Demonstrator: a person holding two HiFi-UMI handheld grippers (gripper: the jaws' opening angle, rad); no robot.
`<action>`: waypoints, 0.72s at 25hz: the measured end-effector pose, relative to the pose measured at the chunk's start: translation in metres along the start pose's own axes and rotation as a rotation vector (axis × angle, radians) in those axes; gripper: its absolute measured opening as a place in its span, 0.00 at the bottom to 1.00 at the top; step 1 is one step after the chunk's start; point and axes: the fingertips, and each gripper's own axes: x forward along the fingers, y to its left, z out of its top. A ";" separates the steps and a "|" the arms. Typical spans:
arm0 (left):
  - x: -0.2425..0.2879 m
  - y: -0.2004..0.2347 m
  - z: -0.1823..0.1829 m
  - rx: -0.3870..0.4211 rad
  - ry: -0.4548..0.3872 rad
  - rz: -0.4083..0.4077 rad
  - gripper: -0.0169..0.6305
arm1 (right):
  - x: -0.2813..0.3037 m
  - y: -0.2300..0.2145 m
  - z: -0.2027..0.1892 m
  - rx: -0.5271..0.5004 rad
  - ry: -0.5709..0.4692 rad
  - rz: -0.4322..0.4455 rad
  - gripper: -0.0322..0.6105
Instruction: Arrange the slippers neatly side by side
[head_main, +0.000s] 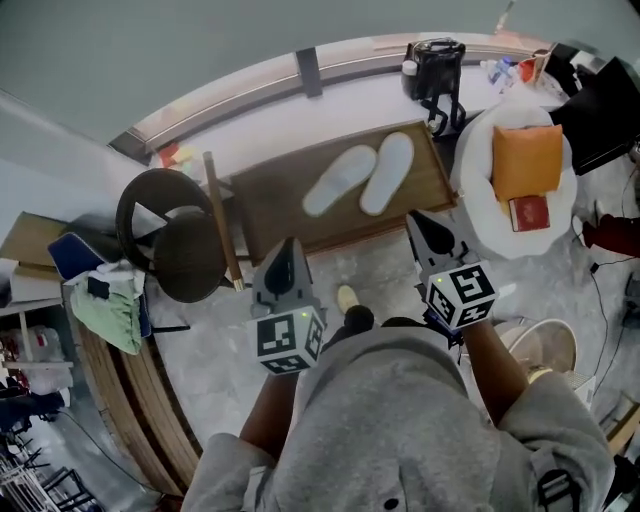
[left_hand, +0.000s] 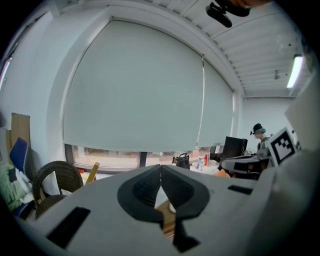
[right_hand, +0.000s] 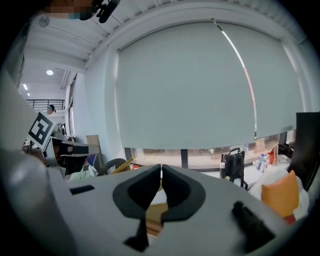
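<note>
Two pale grey fabric slippers, the left one (head_main: 338, 180) and the right one (head_main: 388, 172), lie side by side on a brown wooden platform (head_main: 270, 205) at the far middle of the floor, their near ends almost touching and their far ends spread slightly apart. The left gripper (head_main: 288, 244) and the right gripper (head_main: 414, 217) hover well short of the slippers on the near side. Each has its jaws pressed together on nothing. A dark round wicker chair (head_main: 170, 235) stands to the left, and an orange cushion (head_main: 527, 160) lies to the right.

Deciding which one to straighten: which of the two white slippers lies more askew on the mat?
The left slipper: it slants diagonally, its near end swung out leftward, while the right slipper lies almost straight.
</note>
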 end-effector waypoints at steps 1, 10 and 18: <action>0.006 0.002 -0.001 0.001 0.003 -0.009 0.05 | 0.004 -0.003 0.001 -0.003 0.002 -0.009 0.09; 0.046 0.005 -0.010 0.036 0.059 -0.051 0.05 | 0.031 -0.025 0.002 -0.003 0.044 -0.045 0.09; 0.092 -0.004 -0.017 0.078 0.112 -0.050 0.05 | 0.070 -0.058 0.001 0.030 0.064 -0.008 0.09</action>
